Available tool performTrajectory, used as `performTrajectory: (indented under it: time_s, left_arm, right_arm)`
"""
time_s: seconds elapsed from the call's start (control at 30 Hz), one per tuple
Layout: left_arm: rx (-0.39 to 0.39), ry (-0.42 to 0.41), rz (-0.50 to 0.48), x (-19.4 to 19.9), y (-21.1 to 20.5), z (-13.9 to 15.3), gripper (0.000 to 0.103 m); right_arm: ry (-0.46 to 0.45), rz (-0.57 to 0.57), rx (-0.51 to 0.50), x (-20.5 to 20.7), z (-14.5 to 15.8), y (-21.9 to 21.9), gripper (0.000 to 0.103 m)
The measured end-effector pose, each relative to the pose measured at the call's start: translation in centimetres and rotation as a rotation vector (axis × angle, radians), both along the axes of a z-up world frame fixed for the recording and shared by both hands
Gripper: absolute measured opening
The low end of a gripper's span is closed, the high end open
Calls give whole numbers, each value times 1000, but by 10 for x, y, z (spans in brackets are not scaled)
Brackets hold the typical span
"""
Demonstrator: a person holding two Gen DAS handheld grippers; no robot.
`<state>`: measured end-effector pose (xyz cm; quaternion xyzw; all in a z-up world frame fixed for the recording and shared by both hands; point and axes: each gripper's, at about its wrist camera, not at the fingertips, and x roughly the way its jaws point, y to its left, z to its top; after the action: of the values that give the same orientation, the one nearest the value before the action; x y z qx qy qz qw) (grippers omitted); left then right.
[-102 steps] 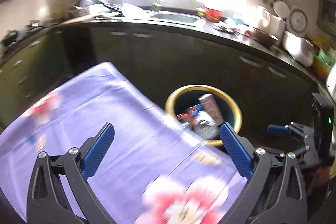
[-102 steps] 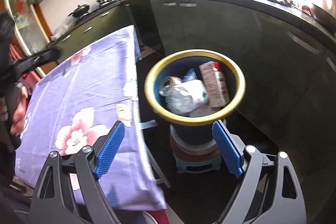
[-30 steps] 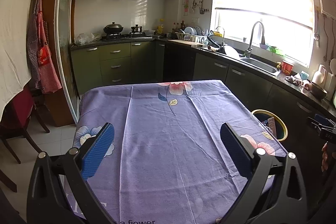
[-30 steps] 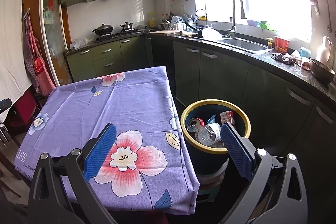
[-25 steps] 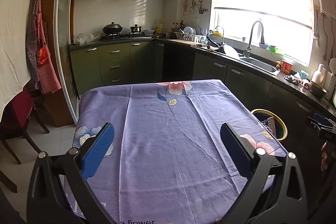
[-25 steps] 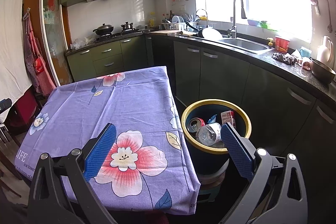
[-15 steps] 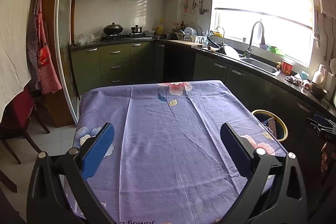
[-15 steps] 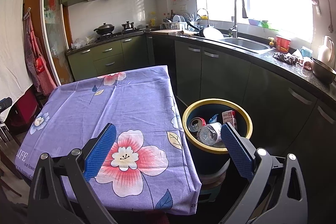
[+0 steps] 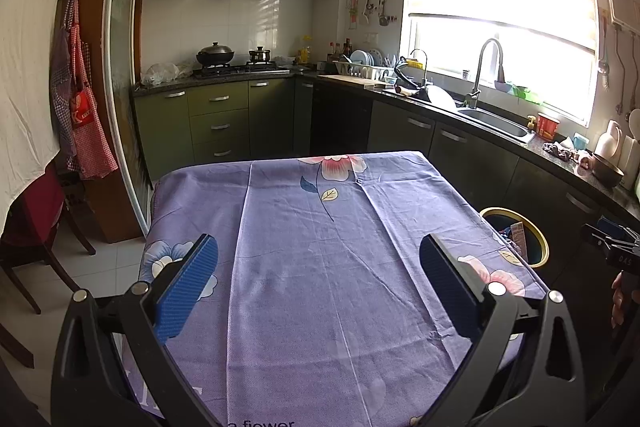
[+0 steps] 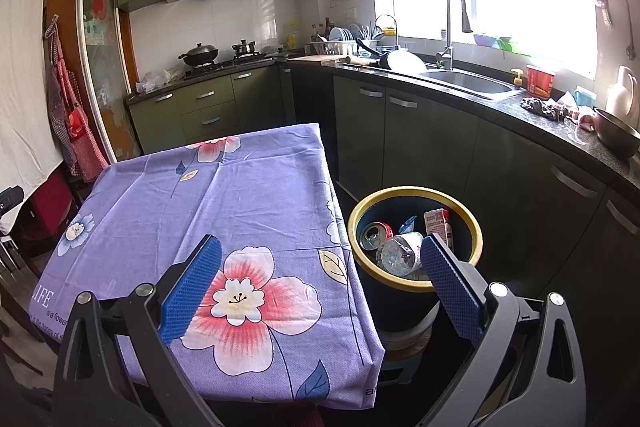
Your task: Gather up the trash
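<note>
We hold both grippers up over the near edge of the table, and neither has anything in it: the left gripper (image 9: 318, 279) stands spread wide with bare purple cloth showing between its blue pads, and the right gripper (image 10: 318, 279) is equally spread and empty. The relation that matters is where the trash lies from each of them. From the right wrist view, the trash bin (image 10: 476, 223), dark with a yellow rim, sits on the floor just beside the right-hand edge of the tablecloth (image 10: 224, 203), at about one o'clock from the right gripper and close below it; its right pad overlaps the bin's near rim in the picture. Inside we see a crushed can (image 10: 374, 233), a clear plastic bottle (image 10: 398, 253) lying on its side with its long axis running roughly from eight to two o'clock, a red and white carton (image 10: 438, 225) standing on end against the far wall, and a scrap of blue wrapper (image 10: 408, 223). From the left wrist view the same bin (image 9: 538, 239) lies out at about three o'clock, past the table's far right edge and well apart, so the right hand is plainly the nearer one. We see no loose item on the cloth in either view, so we judge that the collecting is finished or nearly so; any further piece would have to be found outside what these views show.
</note>
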<state>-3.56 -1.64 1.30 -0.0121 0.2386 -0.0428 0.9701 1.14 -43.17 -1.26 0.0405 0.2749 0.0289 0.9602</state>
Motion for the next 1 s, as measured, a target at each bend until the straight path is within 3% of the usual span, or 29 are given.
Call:
performTrajectory:
  time_s: [1.0]
  left_arm:
    - [20,-1,-16,4,-4,-1,96]
  right_arm:
    - [4,9,5,1,-4,2,98]
